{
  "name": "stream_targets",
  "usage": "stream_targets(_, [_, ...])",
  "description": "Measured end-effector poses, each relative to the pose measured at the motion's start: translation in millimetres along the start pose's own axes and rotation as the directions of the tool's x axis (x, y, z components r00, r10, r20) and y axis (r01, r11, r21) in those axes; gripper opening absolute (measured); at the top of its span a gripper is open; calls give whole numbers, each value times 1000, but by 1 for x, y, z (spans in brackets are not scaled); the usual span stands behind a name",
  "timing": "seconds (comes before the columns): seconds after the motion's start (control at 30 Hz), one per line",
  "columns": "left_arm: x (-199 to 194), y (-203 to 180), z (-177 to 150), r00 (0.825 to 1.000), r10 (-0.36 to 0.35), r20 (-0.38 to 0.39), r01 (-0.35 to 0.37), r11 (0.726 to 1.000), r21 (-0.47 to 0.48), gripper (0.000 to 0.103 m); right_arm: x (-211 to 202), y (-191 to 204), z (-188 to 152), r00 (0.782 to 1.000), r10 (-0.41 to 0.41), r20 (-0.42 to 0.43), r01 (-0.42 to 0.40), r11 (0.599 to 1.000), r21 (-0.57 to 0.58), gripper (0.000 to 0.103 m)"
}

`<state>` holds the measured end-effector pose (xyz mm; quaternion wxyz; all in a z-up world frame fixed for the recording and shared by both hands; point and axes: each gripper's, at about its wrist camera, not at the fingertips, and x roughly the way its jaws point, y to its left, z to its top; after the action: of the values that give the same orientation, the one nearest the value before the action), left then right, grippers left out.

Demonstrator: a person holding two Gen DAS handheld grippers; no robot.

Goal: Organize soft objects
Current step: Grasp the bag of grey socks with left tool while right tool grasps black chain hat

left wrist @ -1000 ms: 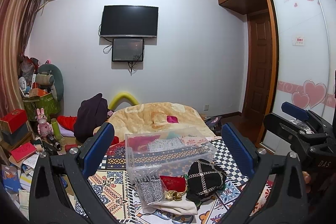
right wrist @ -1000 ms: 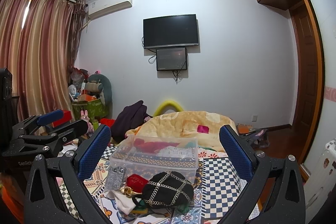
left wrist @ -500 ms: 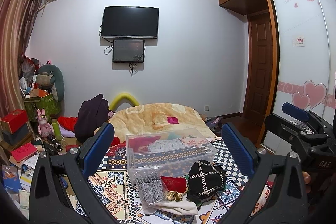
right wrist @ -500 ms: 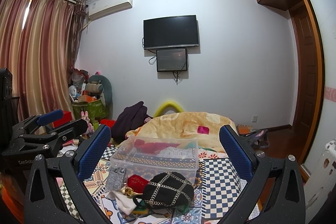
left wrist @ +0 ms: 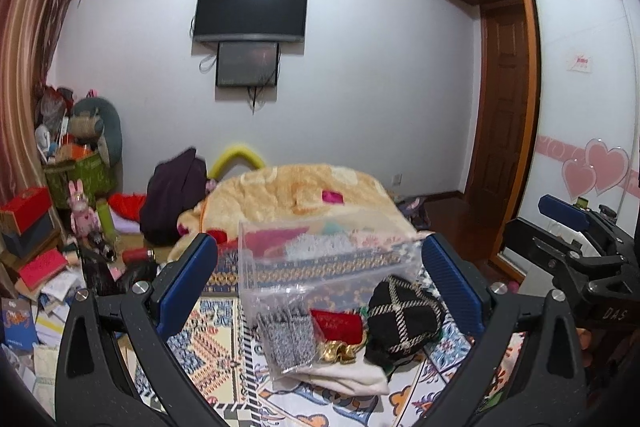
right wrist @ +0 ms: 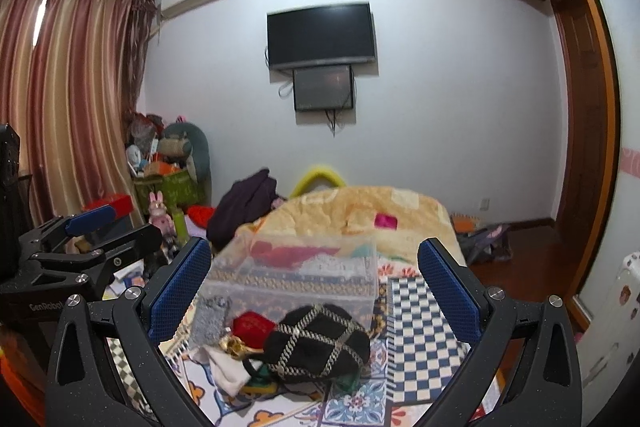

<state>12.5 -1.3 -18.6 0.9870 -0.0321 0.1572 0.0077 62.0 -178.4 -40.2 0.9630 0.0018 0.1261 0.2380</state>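
We count one clear plastic storage box [left wrist: 320, 259] on the patterned bedspread [left wrist: 208, 343], and before it one black quilted pouch with pale chain stitching [left wrist: 404, 319], one red pouch [left wrist: 336, 323], one grey knitted piece in a clear bag [left wrist: 288, 339] and one cream folded cloth [left wrist: 348, 375]. Our left hand-held gripper [left wrist: 320, 291] and right hand-held gripper [right wrist: 316, 291] both hang above the pile with jaws spread wide, holding and touching nothing. The box's long axis runs left to right across both views, while the grey piece lies lengthwise toward us.

Black cap [right wrist: 318, 345] — pale lattice; red pouch [left wrist: 337, 324]; blue fingers [left wrist: 188, 285].
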Motion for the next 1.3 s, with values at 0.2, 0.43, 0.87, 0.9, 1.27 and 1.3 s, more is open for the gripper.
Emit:
stream_targets(0.2, [40,17,-23,992,17,-125,-23,999,-47,103,29,-7,-22,994,-5,-114,7,1000,18,103])
stream_targets(0.43, [81,37,-53,970,29,-242,-56,993,-105,103,57,-14,-48,970,33,-243,-19,998,60,103])
stream_targets(0.87, [109,49,-82,949,-37,-314,-16,987,-163,95,90,-16,-81,920,57,-387,-33,997,70,95])
stream_targets(0.9, [109,48,-83,946,-45,-320,-7,987,-161,89,91,-17,-81,918,61,-392,-36,997,71,90])
stream_targets(1.27, [114,47,-89,934,-93,-346,34,985,-172,42,88,-23,-77,915,95,-392,-60,993,99,57])
stream_targets(1.3, [112,47,-88,935,-93,-343,36,985,-169,39,88,-23,-76,917,92,-388,-59,994,95,53])
